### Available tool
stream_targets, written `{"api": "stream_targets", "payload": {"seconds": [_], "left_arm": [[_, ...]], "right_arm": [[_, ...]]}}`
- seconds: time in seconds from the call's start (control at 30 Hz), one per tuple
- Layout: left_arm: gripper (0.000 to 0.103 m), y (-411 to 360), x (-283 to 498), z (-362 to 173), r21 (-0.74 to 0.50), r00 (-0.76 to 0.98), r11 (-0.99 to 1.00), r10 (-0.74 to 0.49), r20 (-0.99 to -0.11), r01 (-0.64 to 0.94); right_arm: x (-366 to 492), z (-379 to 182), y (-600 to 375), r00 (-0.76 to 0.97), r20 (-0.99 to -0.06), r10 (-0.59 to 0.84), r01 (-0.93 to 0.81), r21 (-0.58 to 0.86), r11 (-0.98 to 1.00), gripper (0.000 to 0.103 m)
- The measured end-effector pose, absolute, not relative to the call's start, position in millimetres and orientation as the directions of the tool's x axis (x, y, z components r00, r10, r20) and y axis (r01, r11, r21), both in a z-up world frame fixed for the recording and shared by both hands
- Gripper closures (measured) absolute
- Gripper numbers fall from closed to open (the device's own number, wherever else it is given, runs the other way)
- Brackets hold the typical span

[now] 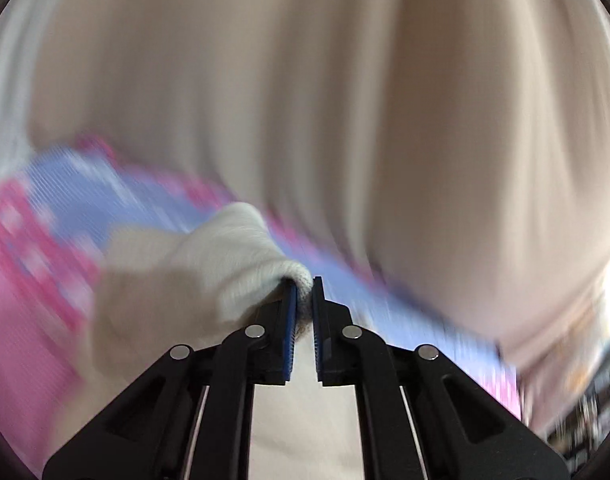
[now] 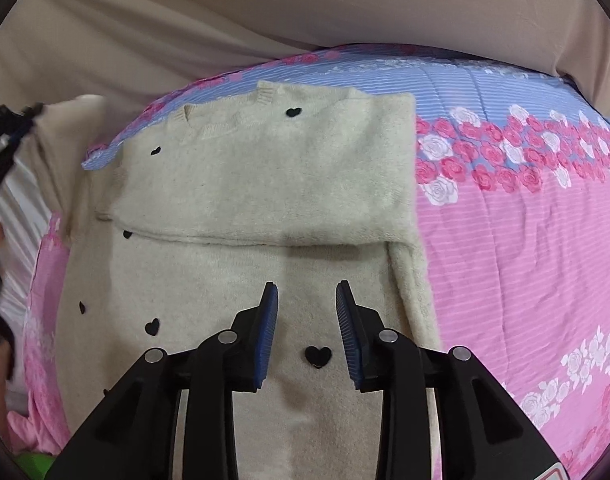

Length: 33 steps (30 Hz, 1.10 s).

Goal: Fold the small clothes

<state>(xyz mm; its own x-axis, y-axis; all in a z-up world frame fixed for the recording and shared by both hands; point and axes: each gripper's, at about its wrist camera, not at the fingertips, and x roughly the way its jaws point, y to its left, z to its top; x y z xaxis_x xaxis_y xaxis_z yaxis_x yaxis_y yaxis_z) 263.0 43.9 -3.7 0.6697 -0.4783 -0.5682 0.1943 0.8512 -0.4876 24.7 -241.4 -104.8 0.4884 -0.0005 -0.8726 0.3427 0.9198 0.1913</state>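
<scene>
A cream knit sweater [image 2: 265,184] with small black hearts lies on a pink and blue floral bedspread [image 2: 525,220]. One sleeve is folded across its chest. My right gripper [image 2: 307,292] is open and empty, hovering just above the sweater's lower body. My left gripper [image 1: 304,284] is shut on a cream knit sleeve [image 1: 209,264] and holds it lifted; that view is motion-blurred. The left gripper also shows at the left edge of the right wrist view [image 2: 9,136], with the sleeve [image 2: 65,128] stretched out to the left.
A beige curtain or sheet [image 2: 265,8] hangs behind the bed. White fabric [image 2: 17,240] lies at the bed's left edge. The bedspread to the right of the sweater is bare.
</scene>
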Motion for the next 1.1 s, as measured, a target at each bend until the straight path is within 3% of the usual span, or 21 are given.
{"api": "stream_targets", "payload": {"seconds": [0.1,0.2,0.23,0.3,0.4,0.6,0.7,0.83,0.87,0.9,0.93,0.97,1.03,1.1], "left_arm": [[0.090,-24,232,-80,-0.436,0.465,0.867,-0.498,-0.732,0.242],[0.082,-35,207,-134,-0.406,0.318,0.893,-0.449,-0.835,0.196],[0.080,-24,204,-141,-0.440,0.300,0.884,-0.468,-0.831,0.160],[0.060,11,190,-146,-0.525,0.316,0.850,-0.513,-0.798,0.053],[0.042,49,180,-141,-0.561,0.379,0.827,-0.509,-0.773,-0.034],[0.041,112,175,-136,-0.514,0.439,0.842,-0.405,-0.802,-0.162],[0.041,135,172,-142,-0.529,0.462,0.817,-0.387,-0.798,-0.229],[0.041,158,174,-150,-0.577,0.490,0.755,-0.393,-0.778,-0.312],[0.040,163,176,-150,-0.593,0.495,0.737,-0.402,-0.771,-0.326],[0.040,165,177,-152,-0.608,0.499,0.719,-0.411,-0.763,-0.338],[0.040,169,179,-153,-0.626,0.505,0.697,-0.423,-0.752,-0.348],[0.040,183,178,-151,-0.640,0.510,0.681,-0.433,-0.744,-0.356],[0.040,189,185,-148,-0.664,0.522,0.652,-0.446,-0.727,-0.367],[0.040,196,188,-147,-0.688,0.537,0.620,-0.459,-0.708,-0.377]], "right_arm": [[14,-112,-255,0.478,-0.878,-0.011,0.382,0.196,0.903,0.073],[8,-112,-265,0.471,-0.882,-0.008,0.405,0.208,0.890,0.072],[9,-110,-266,0.479,-0.878,0.006,0.395,0.222,0.892,0.072],[17,-104,-262,0.494,-0.869,0.026,0.365,0.235,0.901,0.068],[40,-92,-239,0.530,-0.847,0.050,0.272,0.226,0.935,0.065],[102,-78,-112,0.565,-0.820,0.087,-0.166,-0.010,0.986,0.048],[127,-96,-43,0.549,-0.830,0.099,-0.388,-0.147,0.910,0.047],[159,-130,-5,0.514,-0.857,0.040,-0.461,-0.236,0.855,0.047],[169,-137,-3,0.493,-0.870,0.031,-0.461,-0.231,0.857,0.048],[179,-144,-6,0.467,-0.884,0.033,-0.449,-0.204,0.870,0.058],[186,-146,-11,0.445,-0.894,0.056,-0.427,-0.157,0.890,0.070],[193,-140,-21,0.423,-0.899,0.112,-0.398,-0.073,0.914,0.093],[199,-117,-56,0.446,-0.860,0.247,-0.270,0.134,0.954,0.097],[191,-86,-118,0.550,-0.749,0.371,-0.087,0.390,0.917,0.097]]}}
